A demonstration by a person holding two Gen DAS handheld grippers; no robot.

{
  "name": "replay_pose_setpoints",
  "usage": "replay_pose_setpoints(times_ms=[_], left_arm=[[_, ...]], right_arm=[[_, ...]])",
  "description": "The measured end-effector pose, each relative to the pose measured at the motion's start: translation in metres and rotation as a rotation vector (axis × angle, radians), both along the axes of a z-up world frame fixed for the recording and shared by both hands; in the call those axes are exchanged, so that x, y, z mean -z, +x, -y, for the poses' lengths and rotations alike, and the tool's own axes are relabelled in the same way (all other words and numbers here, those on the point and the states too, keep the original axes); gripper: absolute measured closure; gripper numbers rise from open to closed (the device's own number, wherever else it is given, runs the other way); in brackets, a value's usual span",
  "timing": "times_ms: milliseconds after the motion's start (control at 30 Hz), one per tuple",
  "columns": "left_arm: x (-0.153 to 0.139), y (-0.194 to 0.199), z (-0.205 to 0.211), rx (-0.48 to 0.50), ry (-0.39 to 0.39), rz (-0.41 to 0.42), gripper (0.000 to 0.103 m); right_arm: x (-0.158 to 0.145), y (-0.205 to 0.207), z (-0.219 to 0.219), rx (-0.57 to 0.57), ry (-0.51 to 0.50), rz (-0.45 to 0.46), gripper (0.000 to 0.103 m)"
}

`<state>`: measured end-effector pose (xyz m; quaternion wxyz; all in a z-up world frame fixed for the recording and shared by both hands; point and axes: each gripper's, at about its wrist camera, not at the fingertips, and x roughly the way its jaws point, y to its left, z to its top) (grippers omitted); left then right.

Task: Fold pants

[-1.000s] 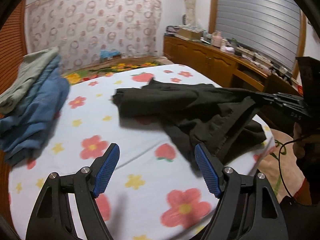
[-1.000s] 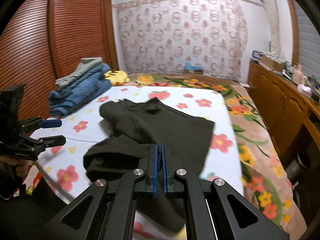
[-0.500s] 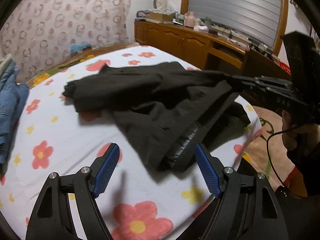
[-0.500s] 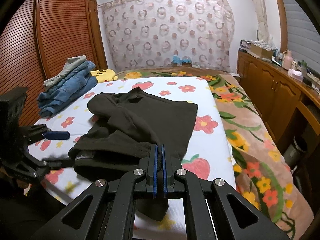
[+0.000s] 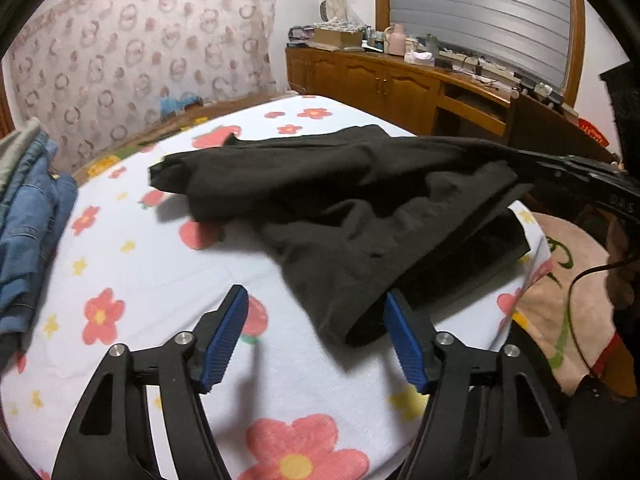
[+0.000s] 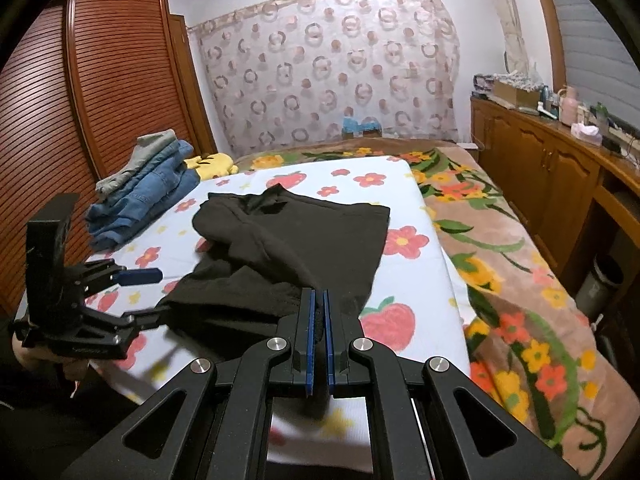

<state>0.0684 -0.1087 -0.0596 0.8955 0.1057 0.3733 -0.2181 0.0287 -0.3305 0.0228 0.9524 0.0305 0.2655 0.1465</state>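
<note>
Black pants (image 5: 360, 208) lie crumpled on the flowered white bed sheet (image 5: 168, 280); they also show in the right wrist view (image 6: 288, 248). My right gripper (image 6: 318, 312) is shut on the near edge of the pants and lifts it off the bed; it shows at the right of the left wrist view (image 5: 528, 162). My left gripper (image 5: 316, 320) is open and empty, with the waistband corner just ahead of its right finger. It shows in the right wrist view (image 6: 148, 292) at the left, its lower finger by the pants.
A pile of folded jeans (image 6: 144, 196) sits at the bed's far left by the louvred wardrobe (image 6: 80, 100). A yellow item (image 6: 212, 162) lies behind it. A wooden sideboard (image 6: 560, 168) runs along the right. A floral blanket (image 6: 500, 264) covers the bed's right side.
My left gripper has swung and moved closer to the pants' waistband corner, staying open. My right gripper still holds the pants edge and has drawn it back toward the bed's near edge.
</note>
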Motion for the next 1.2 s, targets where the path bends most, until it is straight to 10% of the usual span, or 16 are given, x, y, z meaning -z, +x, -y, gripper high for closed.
replay_pose_setpoints(times_ms=[333, 1200], left_arm=[[0.003, -0.005, -0.010, 0.002, -0.021, -0.025, 0.037], [-0.016, 0.018, -0.045, -0.100, -0.089, -0.007, 0.020]], right_arm=[[0.039, 0.007, -0.002, -0.012, -0.030, -0.152, 0.099], [0.010, 0.003, 0.002, 0.000, -0.074, -0.076, 0.079]])
